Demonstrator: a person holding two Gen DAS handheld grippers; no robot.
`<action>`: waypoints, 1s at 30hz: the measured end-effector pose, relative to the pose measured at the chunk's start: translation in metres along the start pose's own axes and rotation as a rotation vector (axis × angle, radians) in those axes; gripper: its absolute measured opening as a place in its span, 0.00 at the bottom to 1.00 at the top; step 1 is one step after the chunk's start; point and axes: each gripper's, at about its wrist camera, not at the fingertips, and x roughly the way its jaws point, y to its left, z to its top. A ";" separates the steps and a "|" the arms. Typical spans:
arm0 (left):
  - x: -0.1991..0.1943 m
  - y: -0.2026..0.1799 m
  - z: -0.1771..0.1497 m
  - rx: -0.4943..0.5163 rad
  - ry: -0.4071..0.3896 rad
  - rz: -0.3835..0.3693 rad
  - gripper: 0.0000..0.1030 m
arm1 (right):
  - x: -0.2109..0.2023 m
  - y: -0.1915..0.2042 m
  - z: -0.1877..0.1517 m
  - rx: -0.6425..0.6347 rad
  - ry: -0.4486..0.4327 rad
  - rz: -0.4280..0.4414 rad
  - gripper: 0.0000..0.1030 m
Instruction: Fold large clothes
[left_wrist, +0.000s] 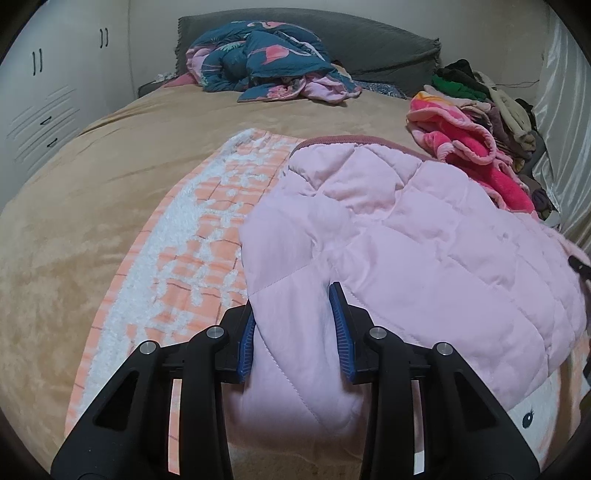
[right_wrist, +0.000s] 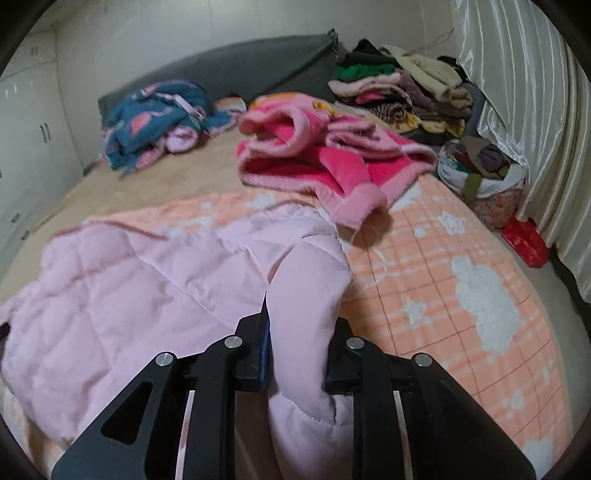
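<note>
Both grippers pinch folds of a pink quilted jacket on the bed.

The left gripper (left_wrist: 295, 332) has its blue-padded fingers (left_wrist: 341, 332) closed on a thick fold of the pink quilted jacket (left_wrist: 424, 240), which runs back between them. The right gripper (right_wrist: 301, 354) clamps another fold likewise. The jacket lies spread over an orange checked blanket (right_wrist: 443, 266) on the bed (left_wrist: 92, 192), near a bright pink fleece (right_wrist: 332, 155).

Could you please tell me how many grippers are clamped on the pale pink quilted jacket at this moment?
2. The left gripper pinches one padded fold of the pink quilted jacket; the right gripper pinches another. Nothing else appears to hold it.
</note>
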 end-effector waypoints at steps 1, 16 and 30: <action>0.001 0.000 -0.001 0.005 0.002 0.001 0.28 | 0.005 -0.001 -0.003 0.007 0.012 -0.002 0.19; 0.006 0.003 -0.008 0.015 0.028 0.001 0.32 | 0.014 -0.005 -0.022 0.058 0.090 -0.035 0.36; -0.033 0.014 -0.021 -0.023 0.029 0.031 0.91 | -0.088 0.002 -0.044 0.029 -0.049 0.060 0.96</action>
